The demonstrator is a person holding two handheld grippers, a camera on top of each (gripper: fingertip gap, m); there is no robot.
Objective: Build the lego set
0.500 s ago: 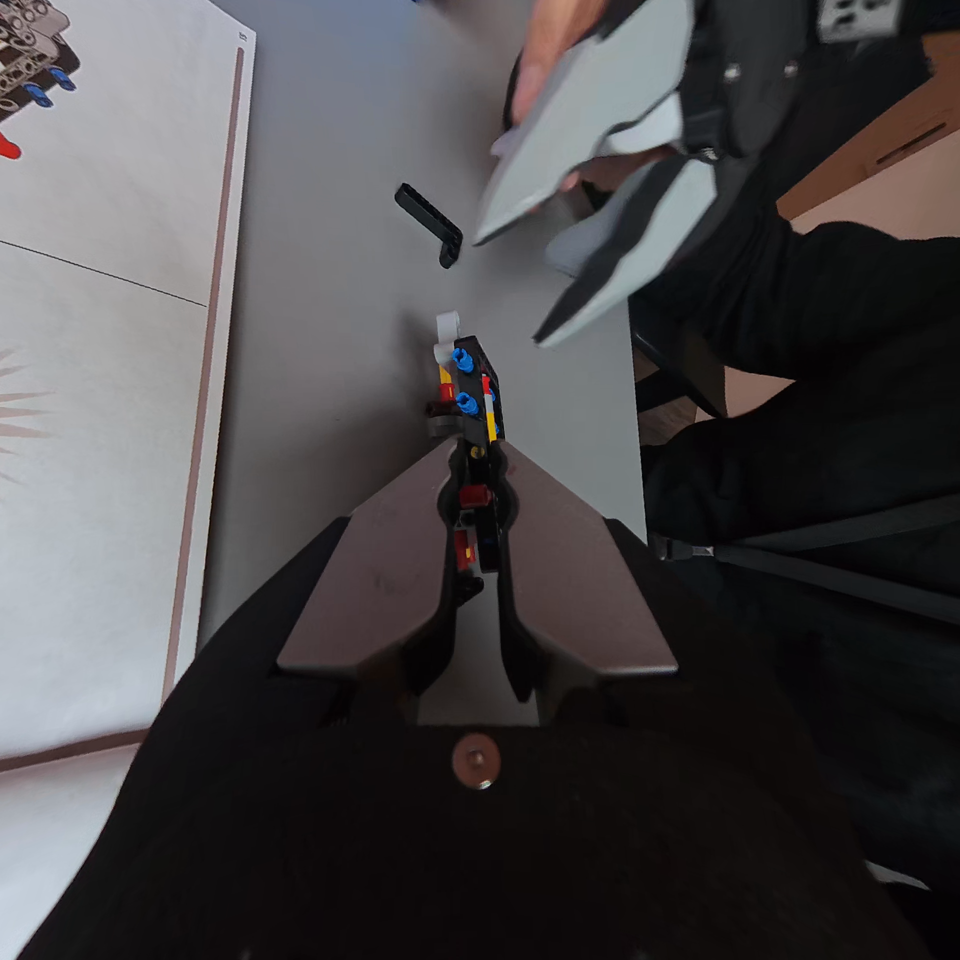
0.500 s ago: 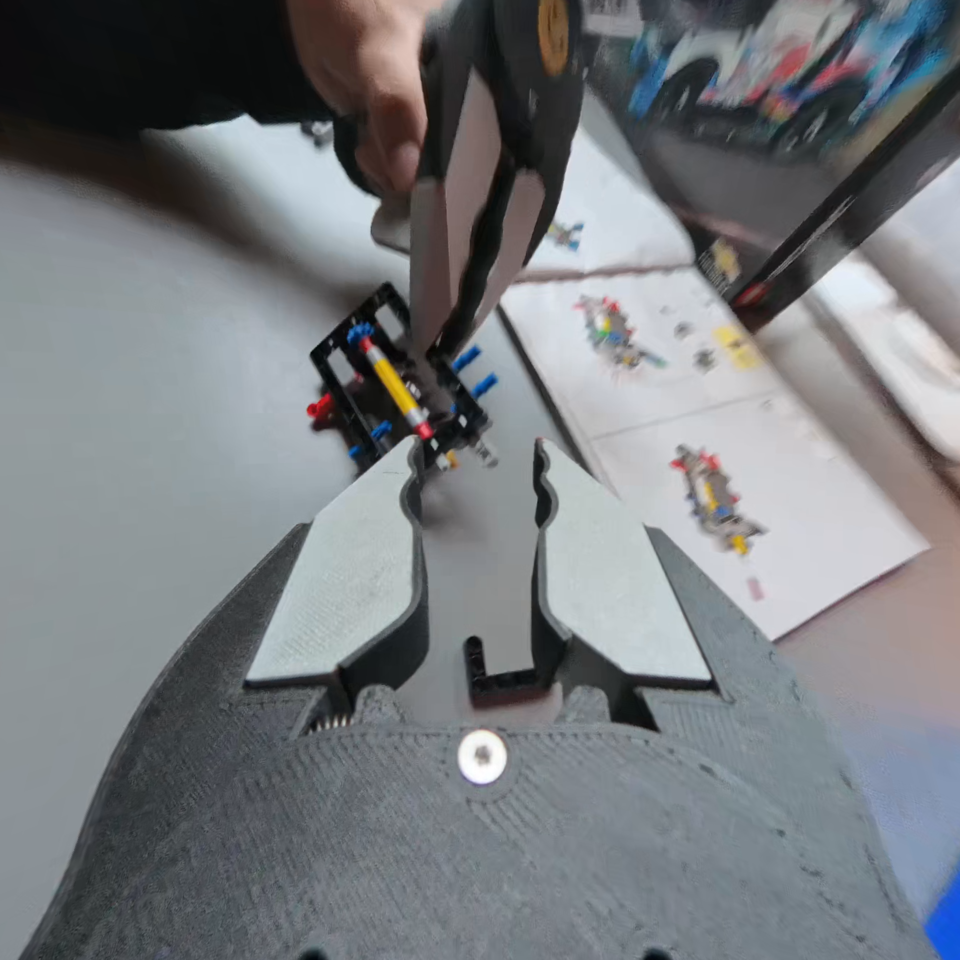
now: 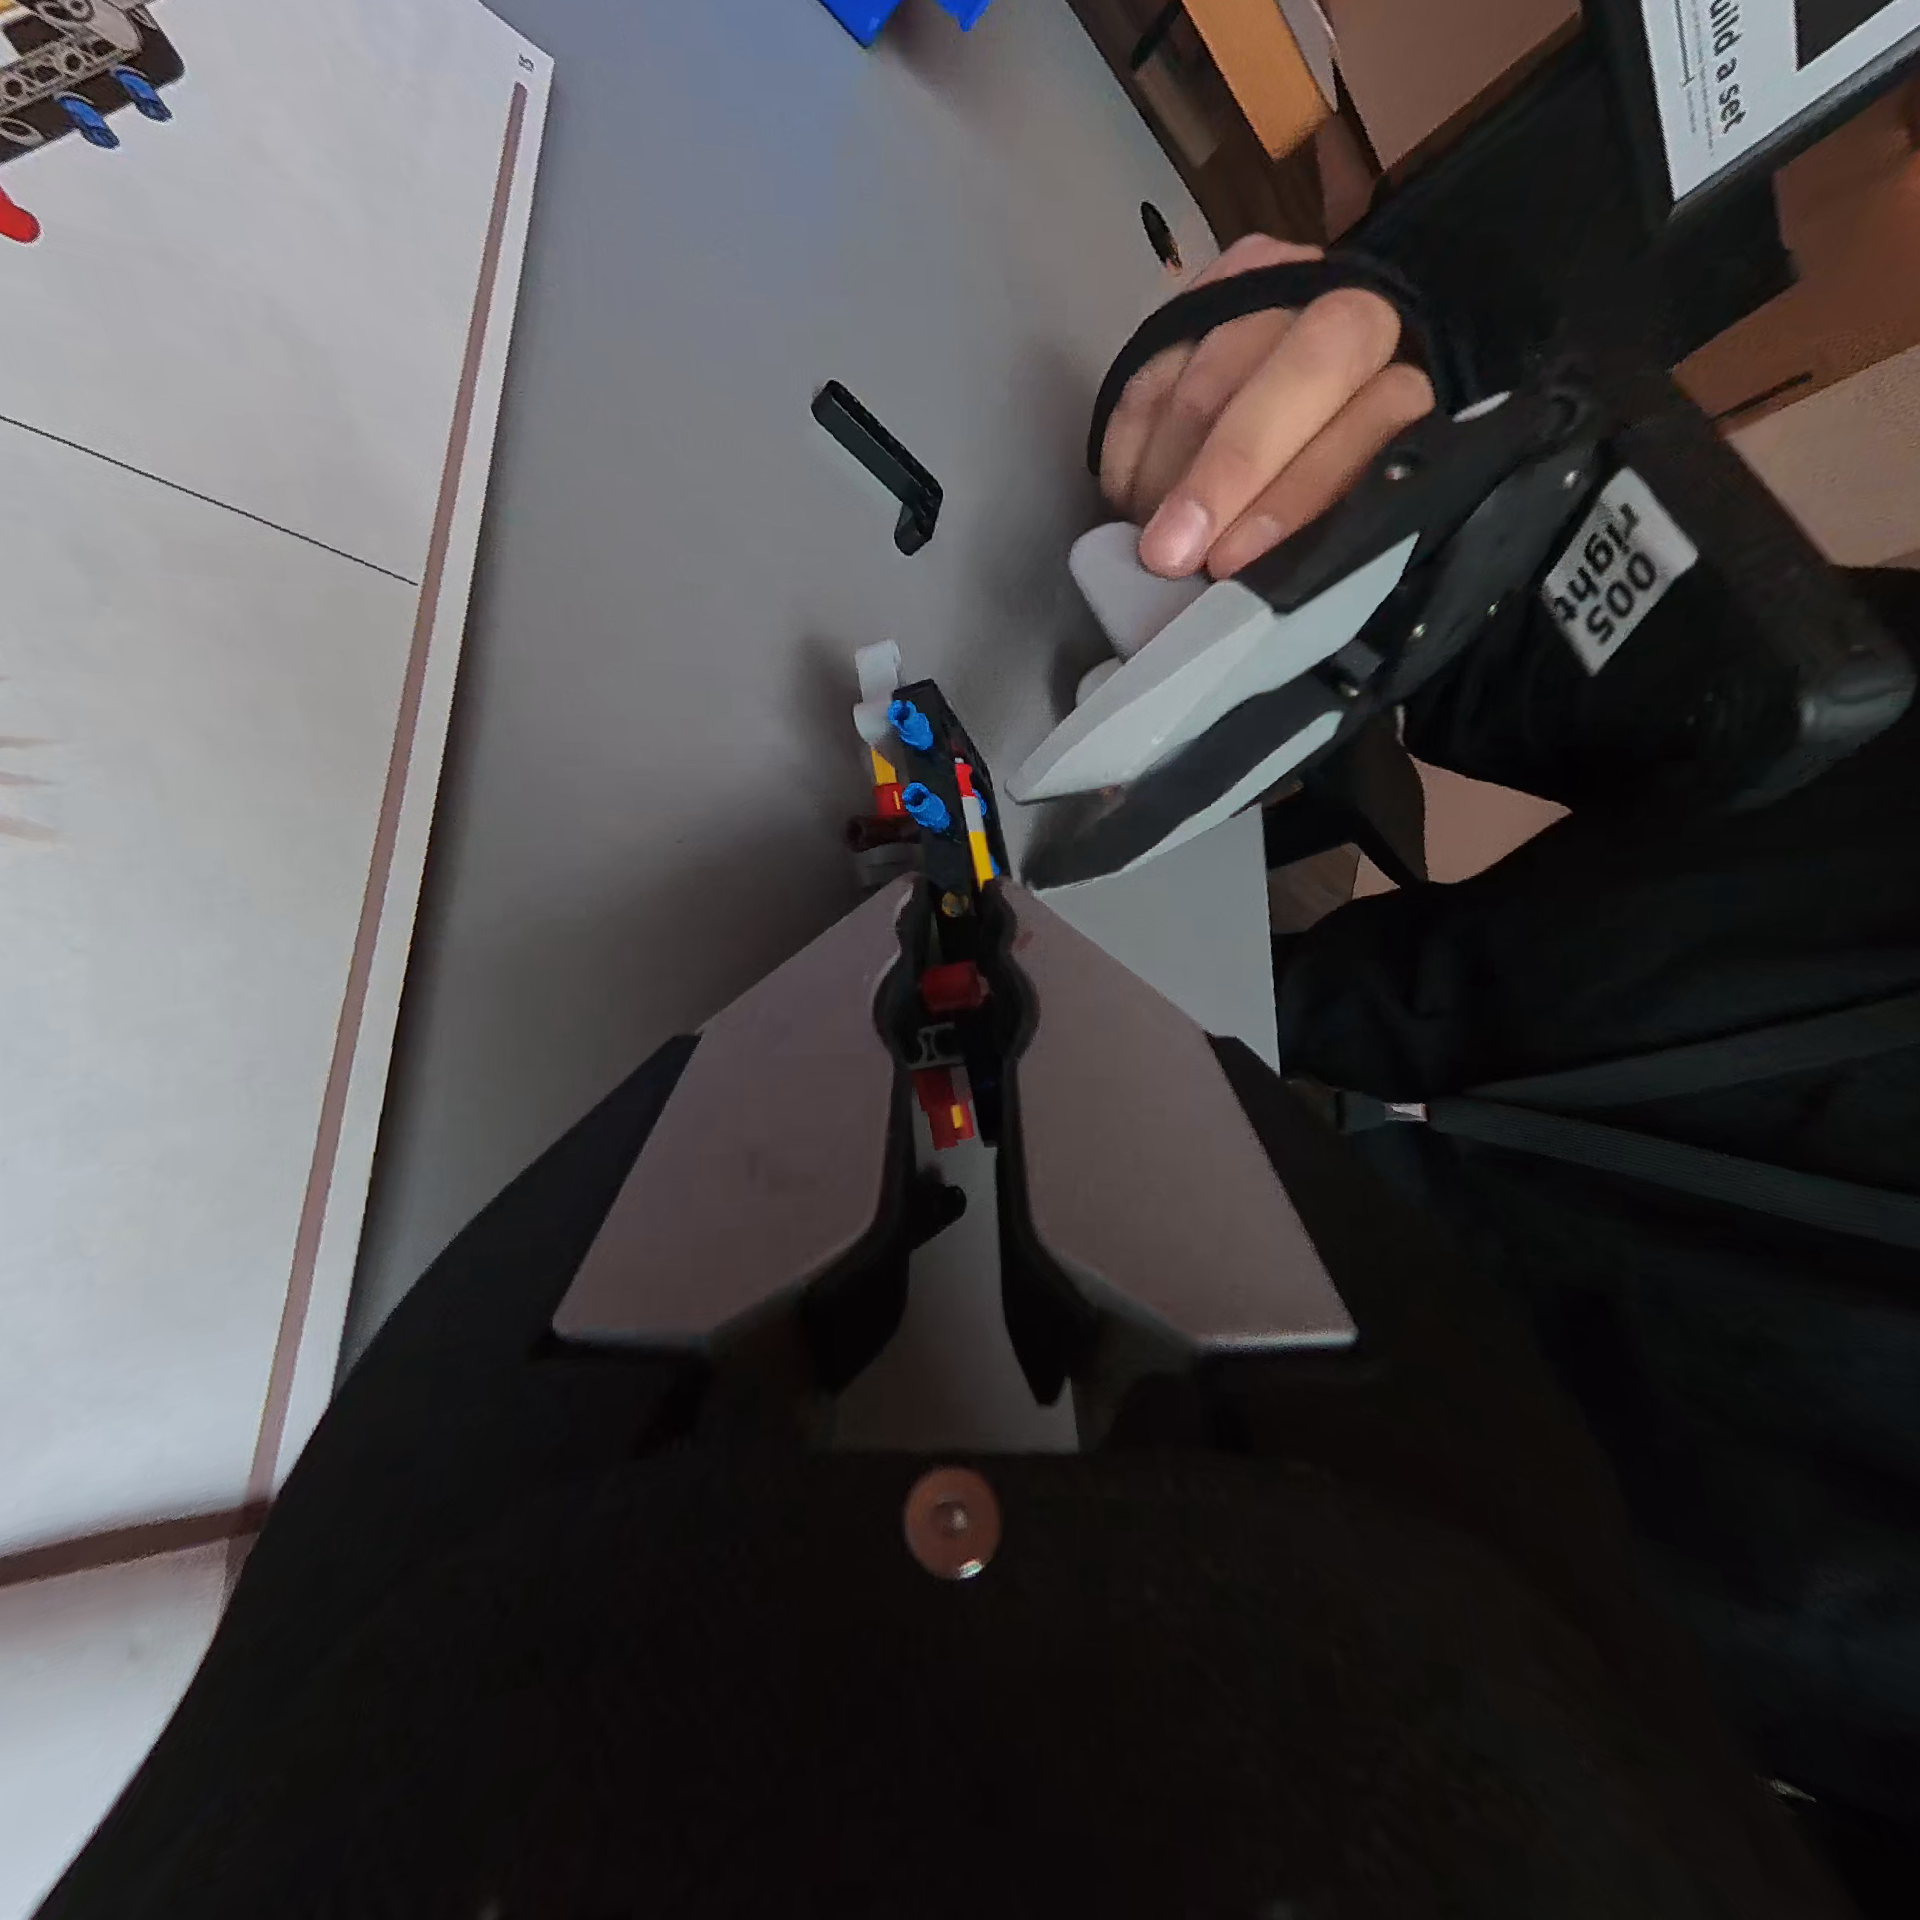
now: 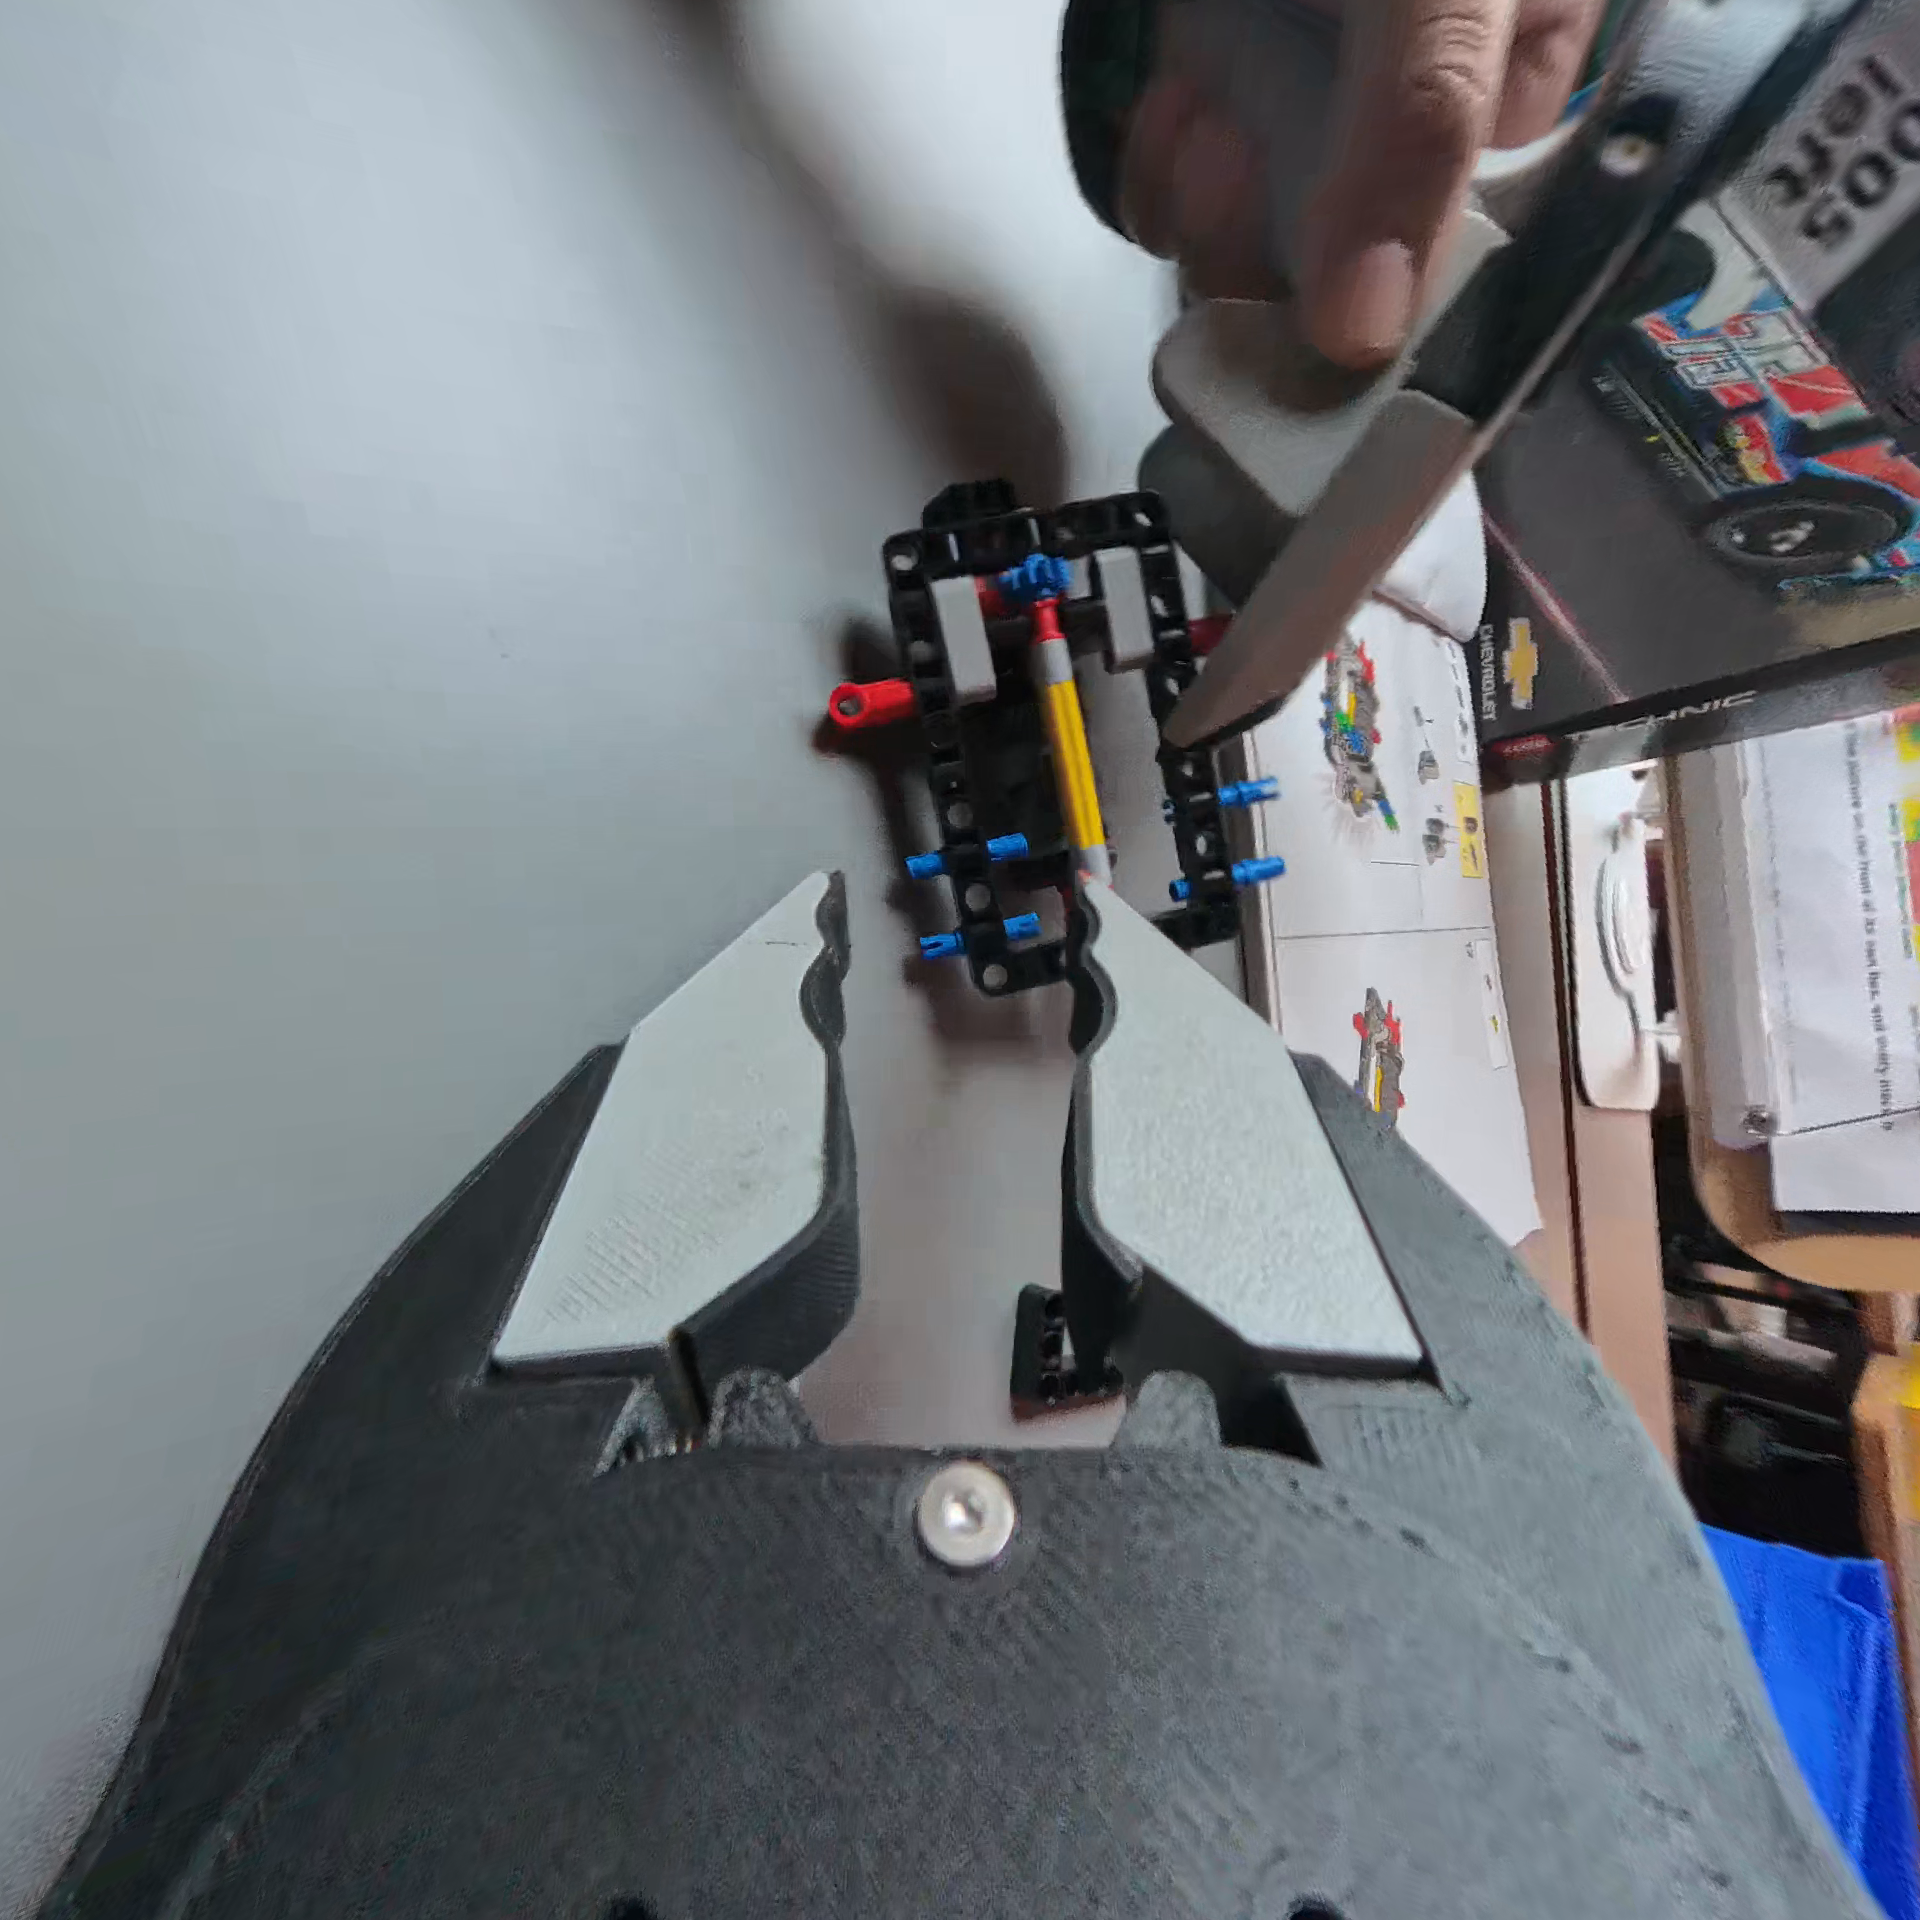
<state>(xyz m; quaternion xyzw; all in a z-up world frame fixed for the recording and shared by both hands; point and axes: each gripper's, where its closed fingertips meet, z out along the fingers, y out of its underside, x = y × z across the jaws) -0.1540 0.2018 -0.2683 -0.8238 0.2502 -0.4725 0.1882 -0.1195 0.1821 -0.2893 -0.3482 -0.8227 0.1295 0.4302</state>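
Left gripper (image 3: 954, 894) clamps the black frame (image 4: 1023, 748) upright; right gripper (image 4: 961, 914), jaws wide beside it, should approach squarely.

- The right hand-held gripper (image 3: 1023, 831) has come down from above the loose black beam (image 3: 878, 462) to the frame (image 3: 940, 800); its fingertips now sit just beside the frame's near side, by the left hand-held gripper (image 3: 956, 894).
- Seen from the right wrist, the frame (image 4: 1039, 748) has swung from a diagonal to nearly upright, and the right hand-held gripper (image 4: 961, 914) has its jaws wider apart.
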